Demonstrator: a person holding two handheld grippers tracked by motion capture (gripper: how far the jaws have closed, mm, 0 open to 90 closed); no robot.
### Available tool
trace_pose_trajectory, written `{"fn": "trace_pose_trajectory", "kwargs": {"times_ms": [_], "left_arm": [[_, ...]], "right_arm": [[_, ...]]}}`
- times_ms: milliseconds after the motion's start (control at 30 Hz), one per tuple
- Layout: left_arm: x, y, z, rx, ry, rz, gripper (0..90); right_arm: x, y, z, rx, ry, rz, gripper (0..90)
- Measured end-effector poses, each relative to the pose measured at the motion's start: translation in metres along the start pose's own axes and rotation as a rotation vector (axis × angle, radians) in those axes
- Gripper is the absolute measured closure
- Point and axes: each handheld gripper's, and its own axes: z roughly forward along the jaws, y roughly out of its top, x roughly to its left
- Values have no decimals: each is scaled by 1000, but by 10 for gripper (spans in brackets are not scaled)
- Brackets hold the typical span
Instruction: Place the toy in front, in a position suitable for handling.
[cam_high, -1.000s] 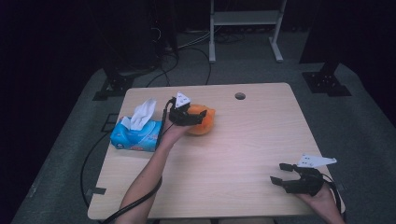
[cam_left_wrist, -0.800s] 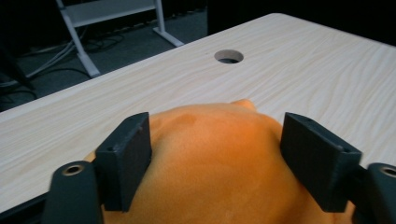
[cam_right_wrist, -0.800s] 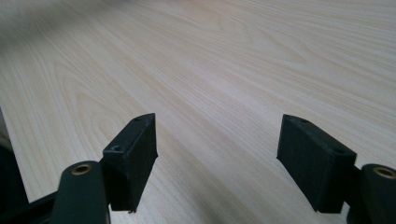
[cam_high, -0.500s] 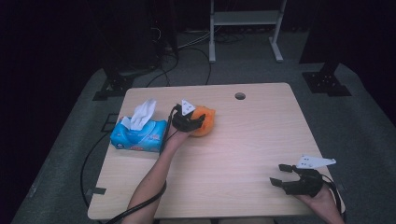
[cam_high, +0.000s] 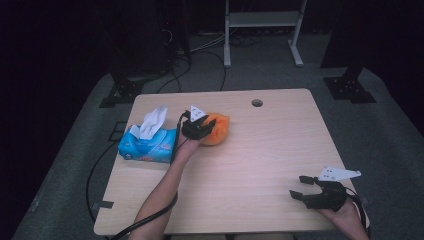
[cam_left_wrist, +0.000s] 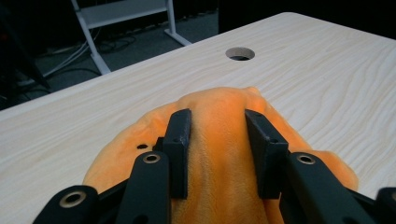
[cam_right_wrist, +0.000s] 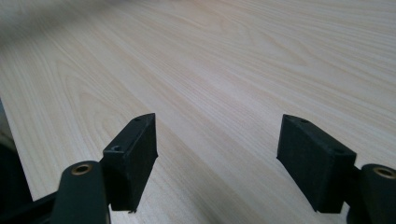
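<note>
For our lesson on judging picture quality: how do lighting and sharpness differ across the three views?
High view: table brightly lit, the floor around it dark, detail soft. Left gripper view: orange cloth sharp between the jaws, far table edge softer. Right gripper view: near jaws and wood grain crisp, the top left corner smeared.

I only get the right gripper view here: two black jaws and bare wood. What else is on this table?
Observer: In the high view, an orange plush cloth lies toward the far left of the table.
Operator: Is anything touching it?
Observer: Yes. The left gripper has just been closing its jaws, and a ridge of the cloth is pinched between them.
Operator: Anything else over there?
Observer: A blue tissue box stands just left of the cloth, with a white tissue sticking up from it.
</note>
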Motion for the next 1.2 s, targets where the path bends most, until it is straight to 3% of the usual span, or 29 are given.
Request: {"fn": "trace_pose_trajectory", "kwargs": {"times_ms": [333, 533, 700, 967, 1200], "left_arm": [[5, 5, -6, -9, -4, -42, 686], [9, 11, -10, -48, -8, -89, 694], [6, 25, -26, -104, -37, -87, 695], [-21, 44, -62, -200, -95, -19, 695], [-54, 42, -91, -231, -207, 9, 697]], "right_arm": [[0, 0, 0, 0, -1, 0, 276], [-1, 0, 0, -2, 0, 7, 275], [-1, -1, 0, -2, -1, 7, 276], [-1, 0, 1, 3, -6, 4, 276], [-1, 0, 2, 4, -8, 5, 275]]}}
